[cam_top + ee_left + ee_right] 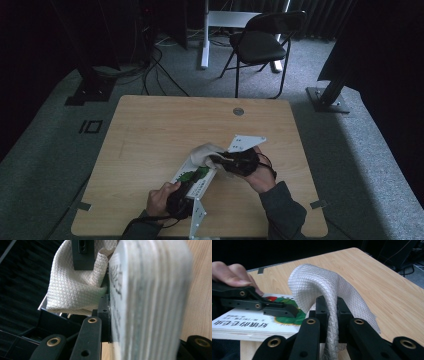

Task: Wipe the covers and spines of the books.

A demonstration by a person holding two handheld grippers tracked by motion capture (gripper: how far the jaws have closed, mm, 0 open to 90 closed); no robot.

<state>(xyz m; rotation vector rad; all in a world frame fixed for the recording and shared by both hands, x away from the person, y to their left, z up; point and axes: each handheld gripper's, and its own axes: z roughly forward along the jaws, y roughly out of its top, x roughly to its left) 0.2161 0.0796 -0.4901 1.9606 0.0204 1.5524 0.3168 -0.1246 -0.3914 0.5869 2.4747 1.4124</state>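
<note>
A picture book (192, 176) with a green caterpillar on its white cover lies slantwise on the wooden table (150, 130). My left gripper (192, 184) is shut on the book's near end; in the left gripper view the thick page edge (150, 297) sits between its jaws. A white waffle-weave cloth (205, 151) rests on the book's far end. My right gripper (216, 160) is shut on that cloth (319, 282), which arches up over the jaws (331, 307). In the right gripper view the left gripper (282, 312) clamps the book (249, 323).
A round grommet (238, 111) sits near the table's far edge. A black chair (265, 40) and a white desk leg (204, 35) stand on the carpet beyond. Dark stand bases (327, 100) flank the table, and cables (155, 75) trail on the floor.
</note>
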